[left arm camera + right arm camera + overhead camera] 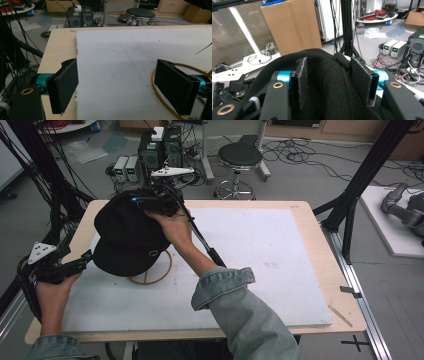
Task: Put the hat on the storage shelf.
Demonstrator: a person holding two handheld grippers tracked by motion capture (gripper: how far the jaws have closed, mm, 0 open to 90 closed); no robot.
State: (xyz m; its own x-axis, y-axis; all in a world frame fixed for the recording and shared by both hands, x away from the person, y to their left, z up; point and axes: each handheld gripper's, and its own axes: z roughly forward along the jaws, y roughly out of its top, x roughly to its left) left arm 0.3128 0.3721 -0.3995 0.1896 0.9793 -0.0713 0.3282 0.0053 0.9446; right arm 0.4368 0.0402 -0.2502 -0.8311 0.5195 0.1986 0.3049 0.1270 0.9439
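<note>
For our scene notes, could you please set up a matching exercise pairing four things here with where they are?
1. black cap
2. wooden ring
3. round stool
4. left gripper

a. on the floor beyond the table
b. at the table's left edge, jaws apart
c. flat on the white board, under the cap
d. raised above the board, right gripper on top

Pairs: 1-d, 2-c, 3-a, 4-b
</note>
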